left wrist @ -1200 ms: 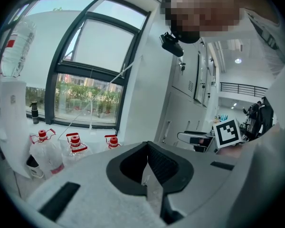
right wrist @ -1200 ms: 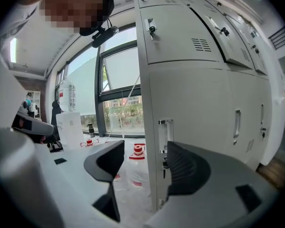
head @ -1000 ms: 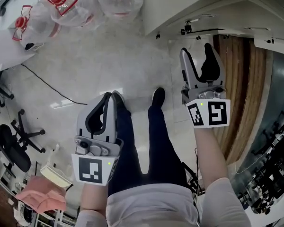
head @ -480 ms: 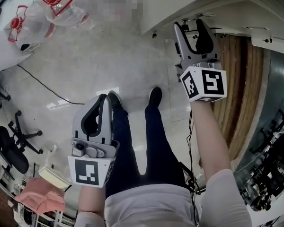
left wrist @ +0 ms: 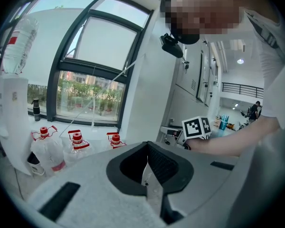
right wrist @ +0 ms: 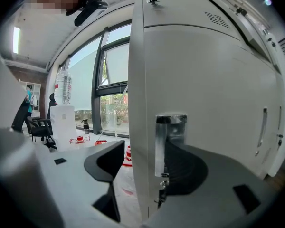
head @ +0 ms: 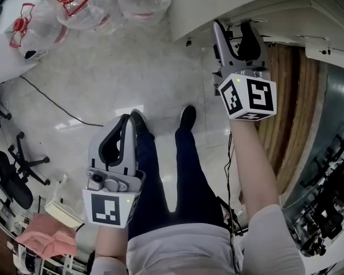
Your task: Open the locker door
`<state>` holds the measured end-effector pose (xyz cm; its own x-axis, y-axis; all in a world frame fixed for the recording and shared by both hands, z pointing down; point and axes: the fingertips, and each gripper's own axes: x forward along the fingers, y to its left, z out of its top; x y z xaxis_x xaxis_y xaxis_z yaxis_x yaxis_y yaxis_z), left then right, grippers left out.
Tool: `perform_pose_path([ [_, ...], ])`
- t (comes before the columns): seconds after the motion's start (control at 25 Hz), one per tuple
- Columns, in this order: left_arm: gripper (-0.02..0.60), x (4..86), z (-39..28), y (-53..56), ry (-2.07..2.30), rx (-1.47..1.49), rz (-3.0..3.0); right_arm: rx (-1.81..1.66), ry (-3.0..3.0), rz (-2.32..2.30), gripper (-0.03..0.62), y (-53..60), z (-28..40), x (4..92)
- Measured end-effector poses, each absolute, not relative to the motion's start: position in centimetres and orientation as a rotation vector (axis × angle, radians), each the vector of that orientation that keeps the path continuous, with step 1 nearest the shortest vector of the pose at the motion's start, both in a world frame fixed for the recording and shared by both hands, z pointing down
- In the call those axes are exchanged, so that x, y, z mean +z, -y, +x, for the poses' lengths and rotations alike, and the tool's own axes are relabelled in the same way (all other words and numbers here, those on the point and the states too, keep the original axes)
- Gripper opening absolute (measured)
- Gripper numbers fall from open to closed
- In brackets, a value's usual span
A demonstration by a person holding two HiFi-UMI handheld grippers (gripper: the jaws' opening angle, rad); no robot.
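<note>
Right gripper view: chrome door handle (right wrist: pixel 162 141)

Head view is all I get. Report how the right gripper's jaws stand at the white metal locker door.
Observer: The right gripper has its jaws apart. The edge of the white metal locker door stands between them.
Operator: Locate the handle.
Observer: A shiny metal handle plate sits on the door's face, directly in front of the right-hand jaw.
Operator: Check the left gripper.
Observer: The left gripper has its jaws together, with nothing between them.
</note>
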<state>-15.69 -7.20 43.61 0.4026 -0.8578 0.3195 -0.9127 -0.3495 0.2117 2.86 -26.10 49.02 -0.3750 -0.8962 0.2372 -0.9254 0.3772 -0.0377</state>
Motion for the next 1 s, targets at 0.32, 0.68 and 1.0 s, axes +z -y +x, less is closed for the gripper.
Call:
perform_pose_path([
  [0.32,0.003,44.0,-16.0,6.8,1.527,0.231,2.301,0.269,2.425,1.689,0.245,24.3,3.3,49.1],
  [0.68,0.003,44.1,-14.7,6.2,1.489,0.232,2.312,0.253,2.325,1.779,0.123,20.6,6.6,49.3],
  [1.0,0.002,43.9,-13.4,5.9,1.468,0.23,2.352,0.246,2.335,1.757,0.123,17.3,8.6,49.1],
])
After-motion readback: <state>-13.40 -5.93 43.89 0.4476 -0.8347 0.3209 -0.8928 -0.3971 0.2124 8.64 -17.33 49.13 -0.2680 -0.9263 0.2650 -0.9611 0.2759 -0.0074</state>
